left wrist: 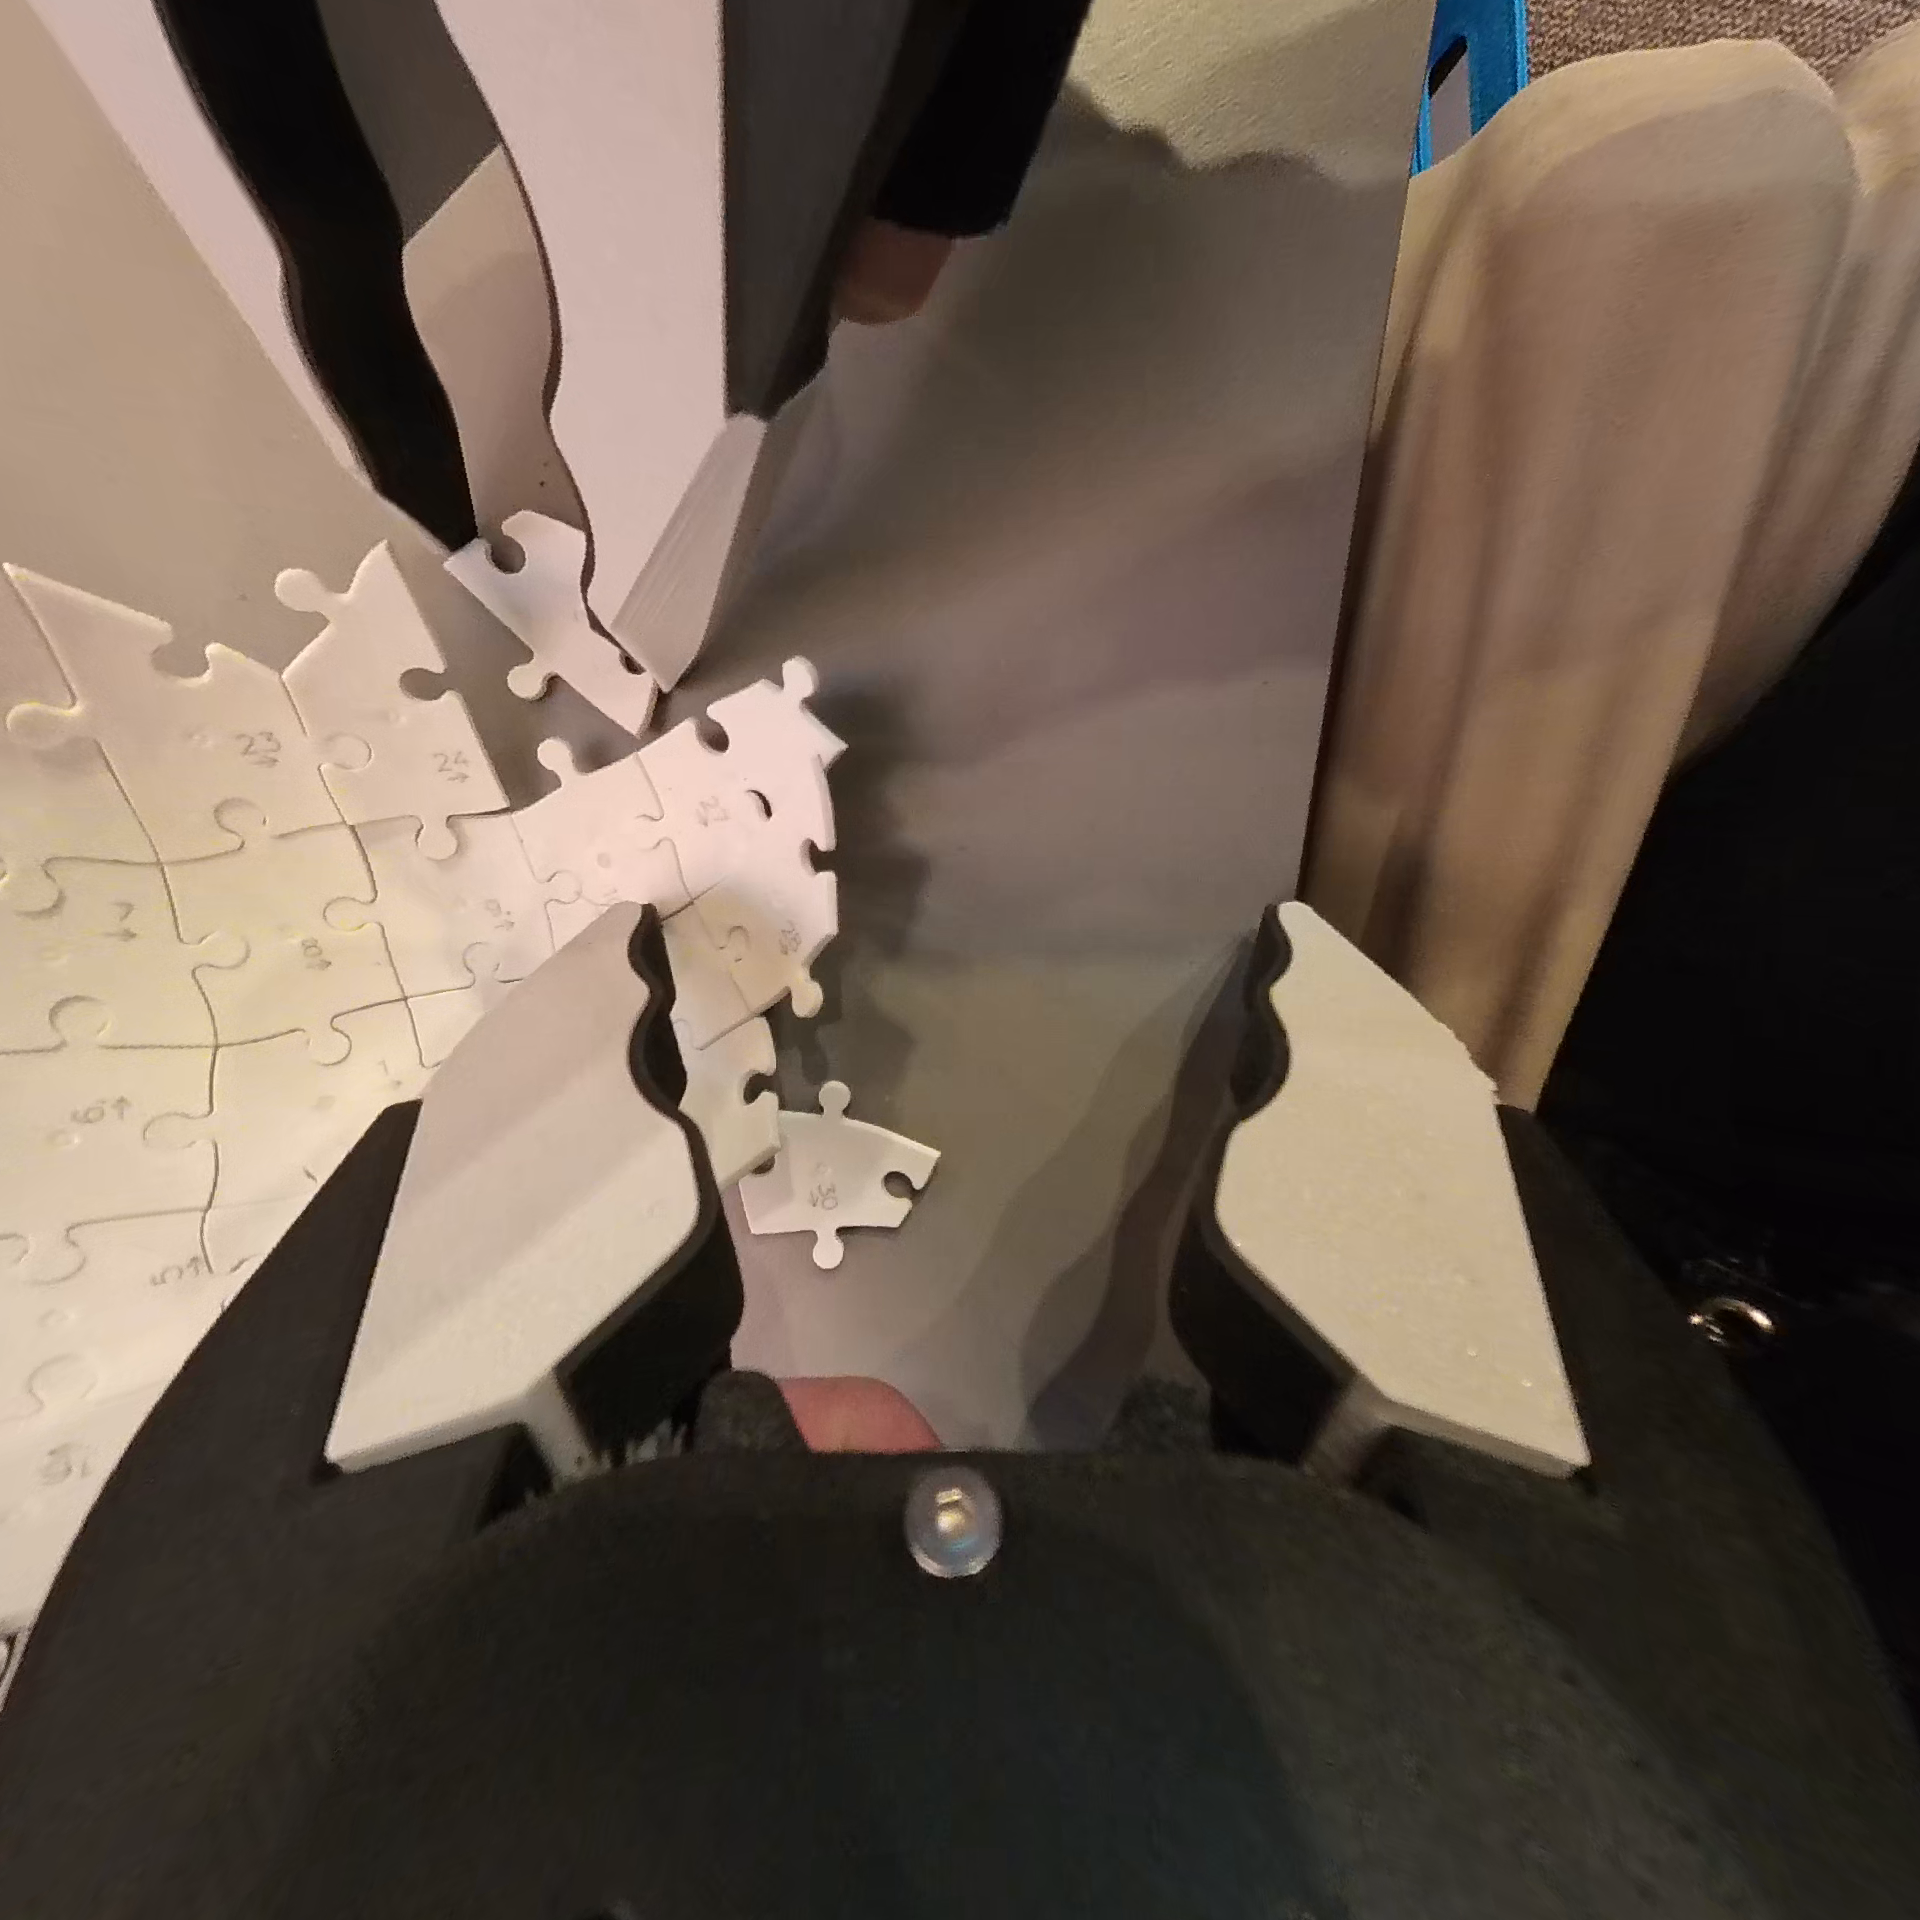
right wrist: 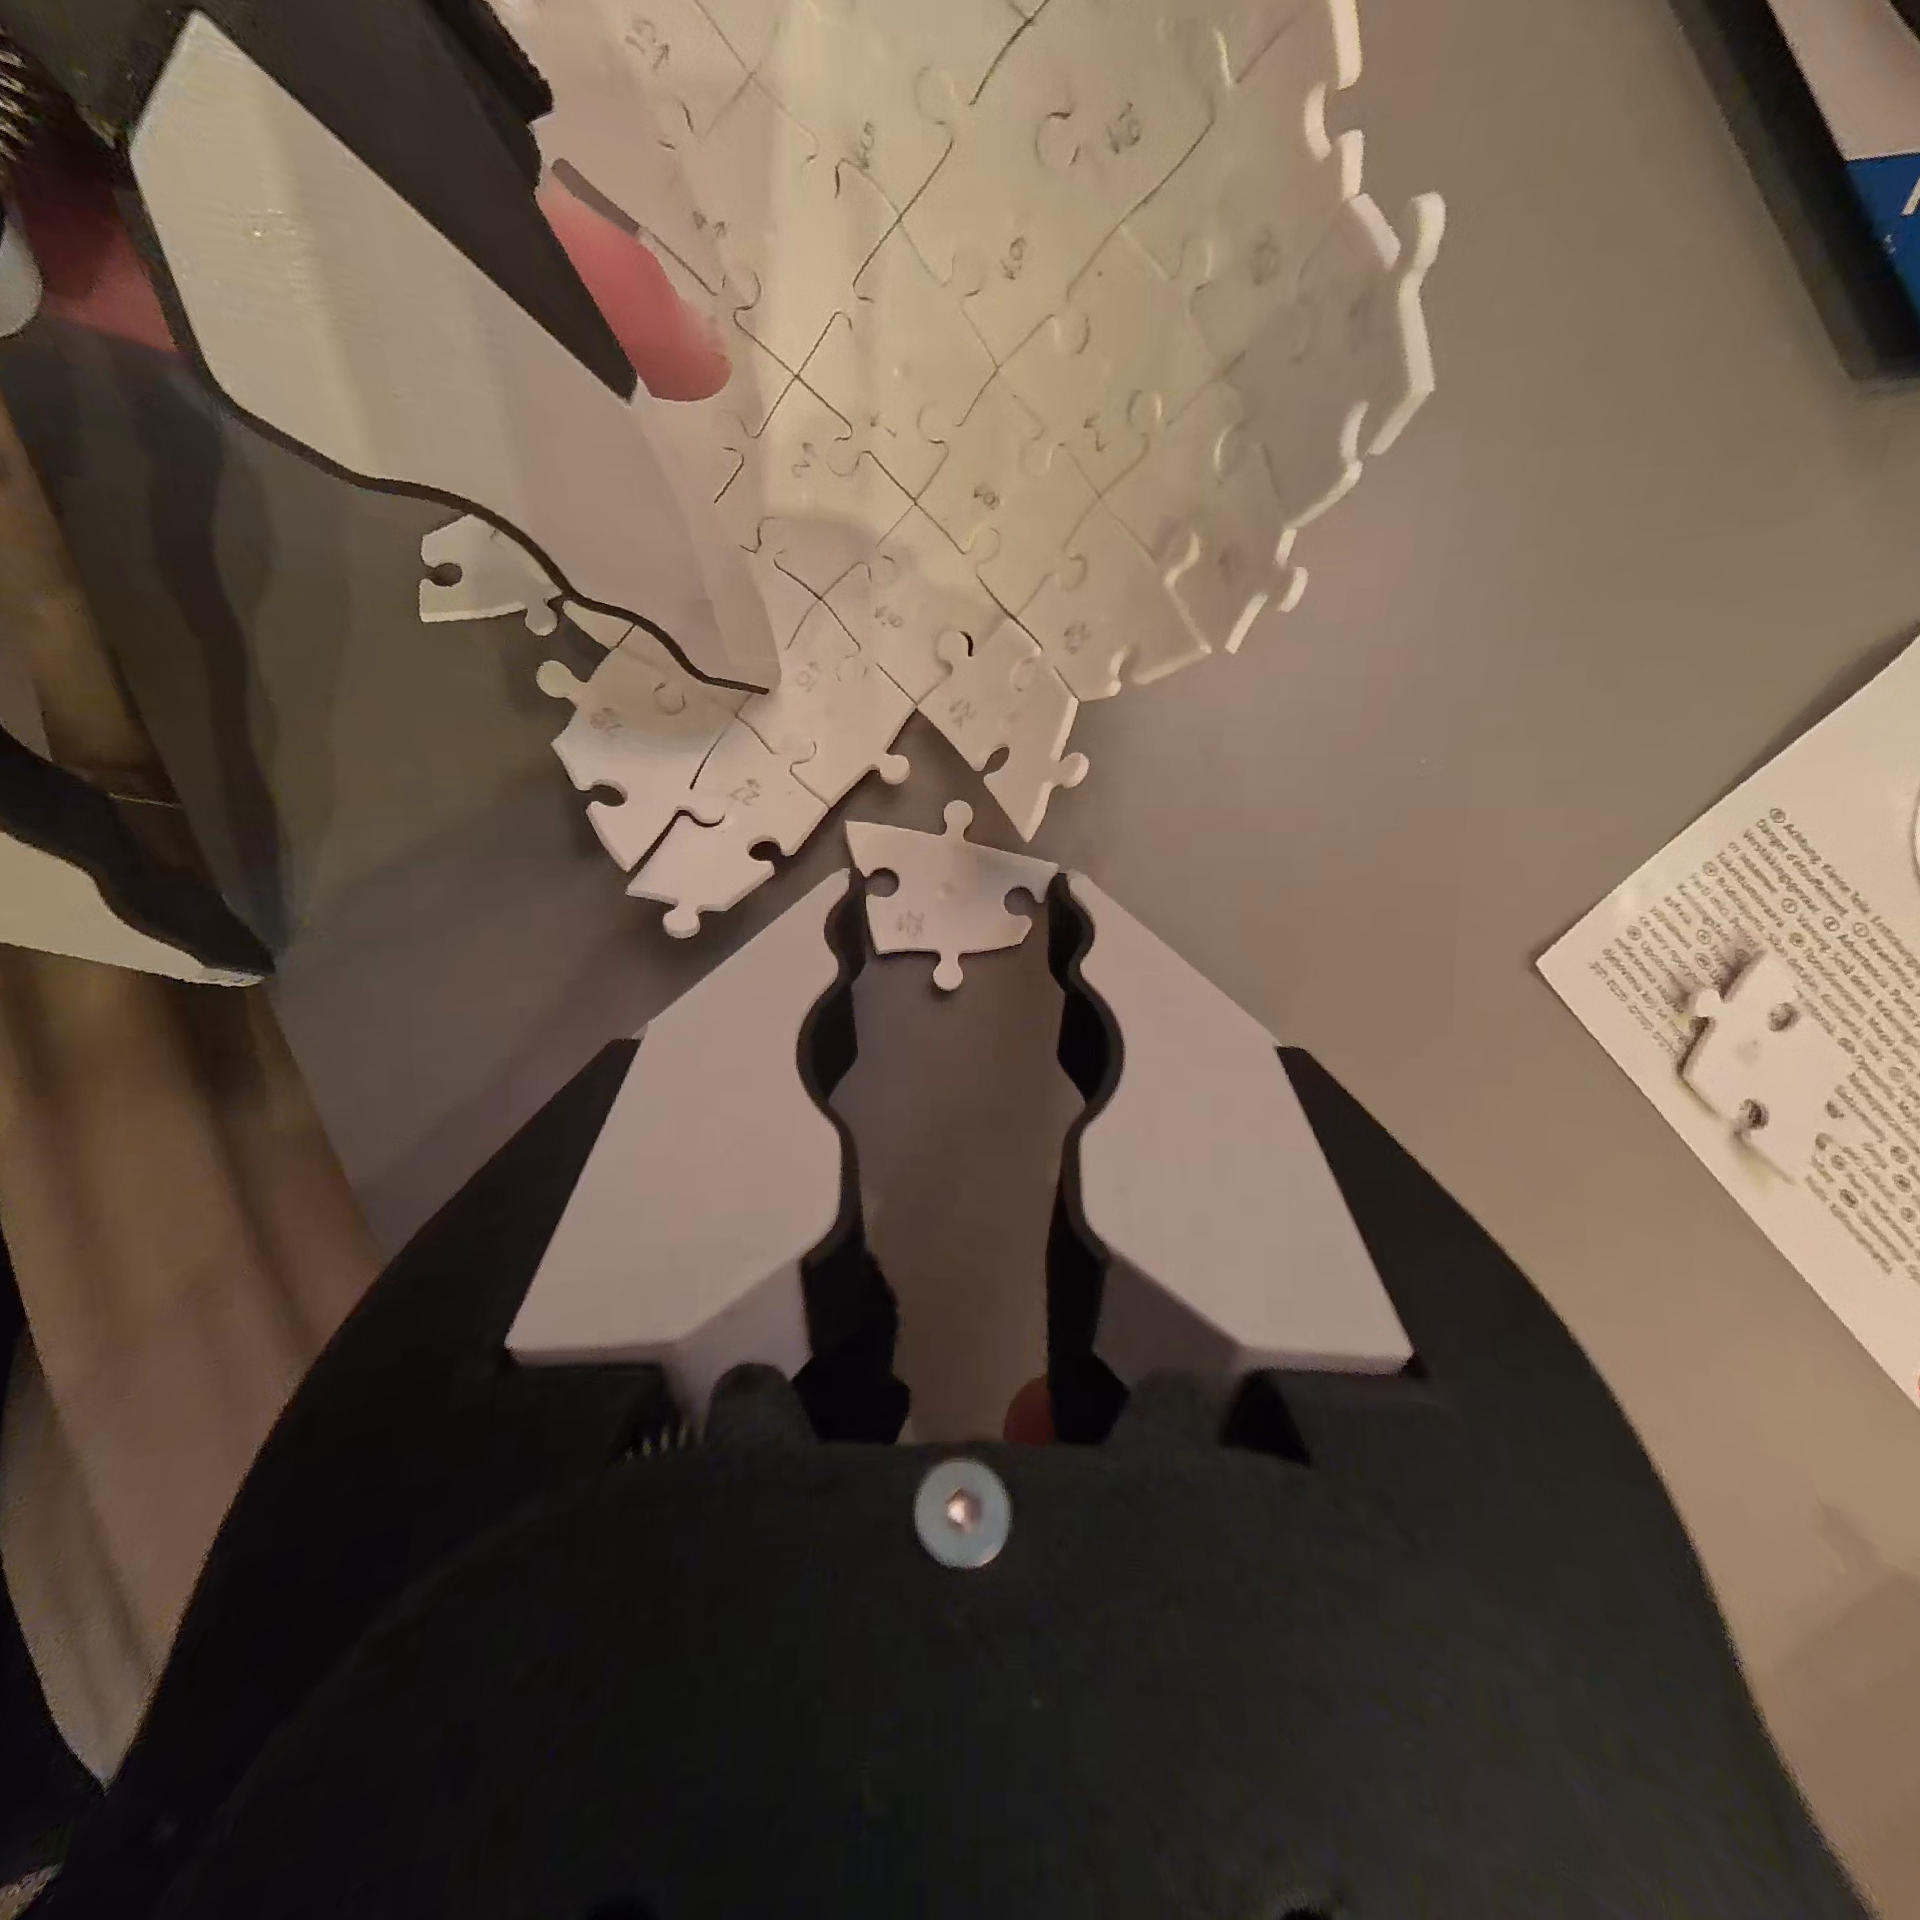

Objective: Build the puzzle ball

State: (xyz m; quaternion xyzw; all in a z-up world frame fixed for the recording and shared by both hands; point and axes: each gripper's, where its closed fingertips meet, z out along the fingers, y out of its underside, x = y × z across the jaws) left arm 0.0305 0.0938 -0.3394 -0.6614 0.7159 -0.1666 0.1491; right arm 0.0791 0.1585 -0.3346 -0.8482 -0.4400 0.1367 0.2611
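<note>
The part-built puzzle ball (left wrist: 208,935) is a curved sheet of joined white pieces lying on the grey table (left wrist: 1091,727); it also shows in the right wrist view (right wrist: 1039,364). My left gripper (left wrist: 956,935) is open, with its left finger over the sheet's near edge. A loose white piece (left wrist: 842,1184) lies on the table between its fingers. My right gripper (right wrist: 951,894) is shut on a single white piece (right wrist: 951,904), held close to a gap in the sheet's edge. The left wrist view shows that right gripper (left wrist: 561,603) from the far side.
A printed leaflet (right wrist: 1818,935) lies at the right with a loose piece (right wrist: 1745,1070) on it. A dark box (right wrist: 1818,156) is at the far right. Beige cloth (left wrist: 1558,520) hangs past the table's edge. A blue part (left wrist: 1465,83) is beyond.
</note>
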